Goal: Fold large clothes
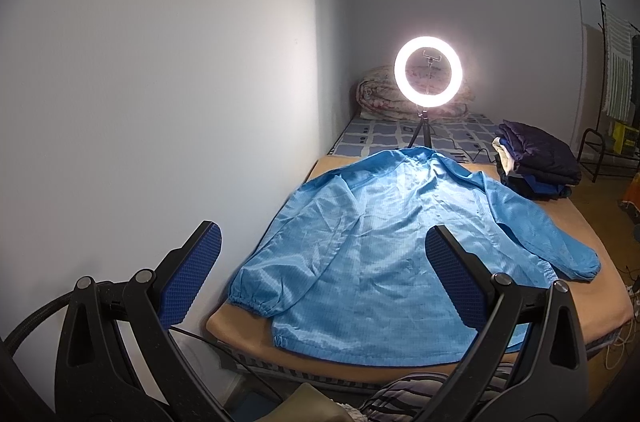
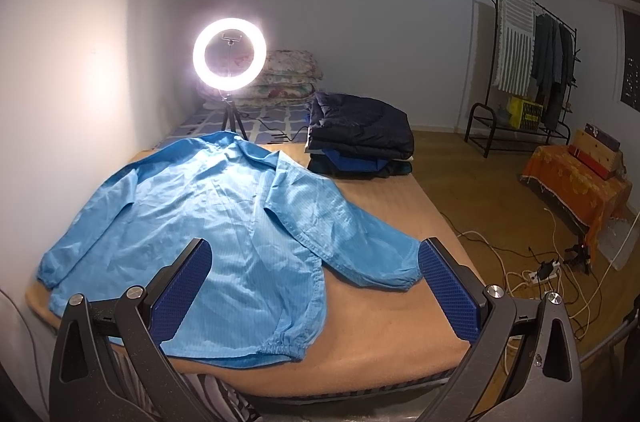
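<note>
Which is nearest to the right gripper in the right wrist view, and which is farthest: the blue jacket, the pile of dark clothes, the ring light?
1. Blue jacket: spread flat just ahead of the open right gripper.
2. Pile of dark clothes: farther back, right of the jacket's collar.
3. Ring light: farthest, standing left behind the pile.

The blue jacket (image 2: 208, 206) is thin cloth with a faint sheen and fine woven lines, creased all over. Under it the tan blanket (image 2: 392, 306) looks matt and fuzzy. The dark folded clothes (image 2: 360, 134) seem soft and puffy. Both tongs (image 1: 320, 262) (image 2: 316, 274) are matt black plastic with bumpy blue rubber pads (image 2: 184, 290) and shiny metal screws. The floor (image 2: 472, 178) is smooth wood.
</note>
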A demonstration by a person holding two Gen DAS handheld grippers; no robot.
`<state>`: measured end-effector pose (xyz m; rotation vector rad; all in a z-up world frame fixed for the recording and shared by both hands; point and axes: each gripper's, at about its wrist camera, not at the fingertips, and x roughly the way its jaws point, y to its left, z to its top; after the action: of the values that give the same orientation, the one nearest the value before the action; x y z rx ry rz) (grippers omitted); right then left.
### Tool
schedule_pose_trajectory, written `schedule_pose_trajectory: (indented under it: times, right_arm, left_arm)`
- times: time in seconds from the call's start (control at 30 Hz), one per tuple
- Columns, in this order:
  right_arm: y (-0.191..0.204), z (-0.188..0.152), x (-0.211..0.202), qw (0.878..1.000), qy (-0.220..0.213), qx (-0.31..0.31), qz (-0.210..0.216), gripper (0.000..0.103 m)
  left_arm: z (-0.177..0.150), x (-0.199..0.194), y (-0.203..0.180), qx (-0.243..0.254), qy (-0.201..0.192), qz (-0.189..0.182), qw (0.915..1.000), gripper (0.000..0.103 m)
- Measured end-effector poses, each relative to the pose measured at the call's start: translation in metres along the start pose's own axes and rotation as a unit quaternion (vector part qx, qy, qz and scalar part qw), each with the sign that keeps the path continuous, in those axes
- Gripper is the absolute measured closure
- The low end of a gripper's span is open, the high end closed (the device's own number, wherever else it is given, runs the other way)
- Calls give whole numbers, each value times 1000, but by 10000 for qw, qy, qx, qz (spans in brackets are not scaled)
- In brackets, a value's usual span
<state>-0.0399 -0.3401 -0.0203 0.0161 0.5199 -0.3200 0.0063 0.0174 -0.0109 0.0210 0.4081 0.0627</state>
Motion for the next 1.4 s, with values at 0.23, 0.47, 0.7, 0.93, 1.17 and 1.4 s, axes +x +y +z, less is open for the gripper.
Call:
schedule_pose_trajectory:
  times: [0.23,0.47,0.7,0.93,1.17,1.4]
  right_arm:
    - [7,5,2,10000,-9,-53,6,0]
    - [12,5,5,9999,-15,-117,35,0]
    - [26,9,14,9996,-24,-258,110,0]
    - [58,19,31,9969,-43,-486,624,0]
    - [114,32,47,9845,-28,-797,1559,0]
    - [198,40,72,9550,285,-1325,2640,1]
  left_arm:
    - [-1,1,4,-21,5,6,10000,0]
    - [-5,10,16,-96,68,68,9999,0]
    - [-10,18,23,-132,158,289,9994,0]
    - [-32,28,45,-94,391,777,9962,0]
    - [-64,39,72,-209,887,864,9921,0]
    - [-91,41,94,-479,1088,880,9890,3]
